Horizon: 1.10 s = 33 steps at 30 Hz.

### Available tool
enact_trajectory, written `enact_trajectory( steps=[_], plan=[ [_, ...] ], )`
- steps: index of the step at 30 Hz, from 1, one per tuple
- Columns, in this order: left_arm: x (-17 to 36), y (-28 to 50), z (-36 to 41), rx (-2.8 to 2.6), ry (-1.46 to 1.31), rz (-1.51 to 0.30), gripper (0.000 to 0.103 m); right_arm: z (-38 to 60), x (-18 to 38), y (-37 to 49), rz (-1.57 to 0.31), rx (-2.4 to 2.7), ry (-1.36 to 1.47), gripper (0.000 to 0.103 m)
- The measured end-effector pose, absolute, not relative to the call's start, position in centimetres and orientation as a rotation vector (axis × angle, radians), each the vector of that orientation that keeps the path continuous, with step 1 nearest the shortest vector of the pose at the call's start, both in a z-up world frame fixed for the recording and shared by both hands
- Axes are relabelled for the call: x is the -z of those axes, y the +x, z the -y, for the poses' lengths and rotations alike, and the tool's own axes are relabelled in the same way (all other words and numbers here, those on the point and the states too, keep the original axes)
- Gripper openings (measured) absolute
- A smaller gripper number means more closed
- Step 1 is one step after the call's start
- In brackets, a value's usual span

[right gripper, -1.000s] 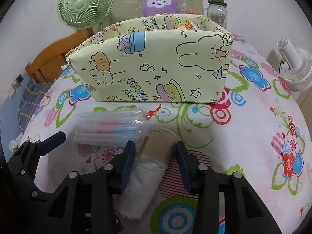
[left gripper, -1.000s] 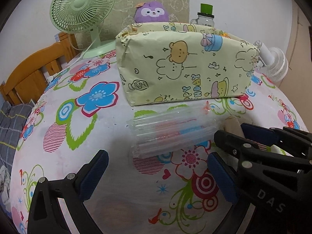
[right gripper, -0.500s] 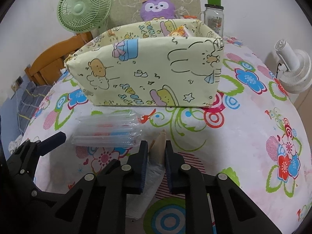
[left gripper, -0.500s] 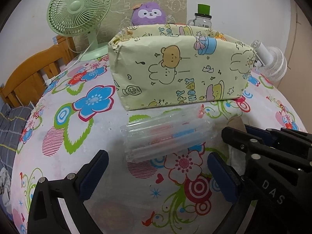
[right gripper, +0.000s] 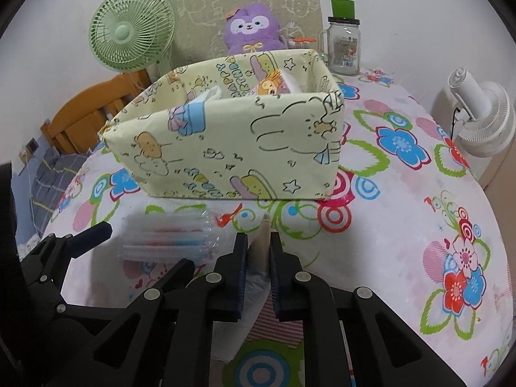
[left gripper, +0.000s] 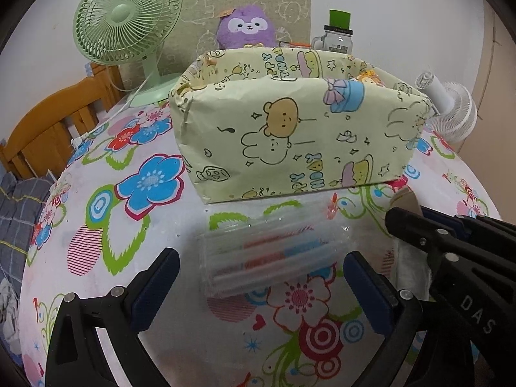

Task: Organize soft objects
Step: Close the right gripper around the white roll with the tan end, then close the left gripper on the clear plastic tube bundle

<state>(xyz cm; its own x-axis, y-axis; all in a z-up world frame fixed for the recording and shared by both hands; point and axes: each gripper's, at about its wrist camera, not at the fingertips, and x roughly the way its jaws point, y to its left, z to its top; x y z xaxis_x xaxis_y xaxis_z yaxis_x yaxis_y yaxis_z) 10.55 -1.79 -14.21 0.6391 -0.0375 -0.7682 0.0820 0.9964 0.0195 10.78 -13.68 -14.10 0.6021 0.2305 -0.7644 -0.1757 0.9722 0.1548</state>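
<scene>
my right claw (right gripper: 259, 258) pinched tight on the roll (right gripper: 262, 242), flattened cardboard core. left claw (left gripper: 261, 277) wide, empty, straddling clear packet (left gripper: 271, 254) before the box (right gripper: 232, 148). risk: loose plastic tail unrolls, snags on lift.

We read "DAS" on the right gripper (left gripper: 407, 217) arm and "HAPPY BIRTHDAY" (partly cut off) printed on the yellow cartoon box (right gripper: 232, 148).

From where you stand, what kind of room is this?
Most likely a bedroom or another lived-in room at home, not a lab. A flowered tablecloth covers the table, a purple plush toy sits against the wall beside a green fan, and a wooden bed frame or chair stands behind.
</scene>
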Motion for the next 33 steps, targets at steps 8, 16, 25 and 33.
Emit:
enact_trajectory(
  steps=[8, 16, 25, 33],
  plan=[
    [14.7, 11.9, 1.9, 0.074, 0.008, -0.902, 0.102, 13.9, 14.3, 11.9, -0.901, -0.234, 0.065, 0.015],
    [15.1, 12.9, 2.5, 0.080, -0.019, -0.920, 0.103, 14.4, 14.7, 12.9, -0.915, -0.223, 0.065, 0.015],
    [15.5, 13.6, 3.3, 0.083, -0.006, -0.928, 0.103, 15.0, 15.3, 13.6, -0.933, -0.220, 0.076, 0.015],
    [14.9, 13.1, 3.4, 0.091, -0.008, -0.916, 0.103, 15.4, 15.0, 13.5, -0.930, -0.227, 0.084, 0.015]
  ],
)
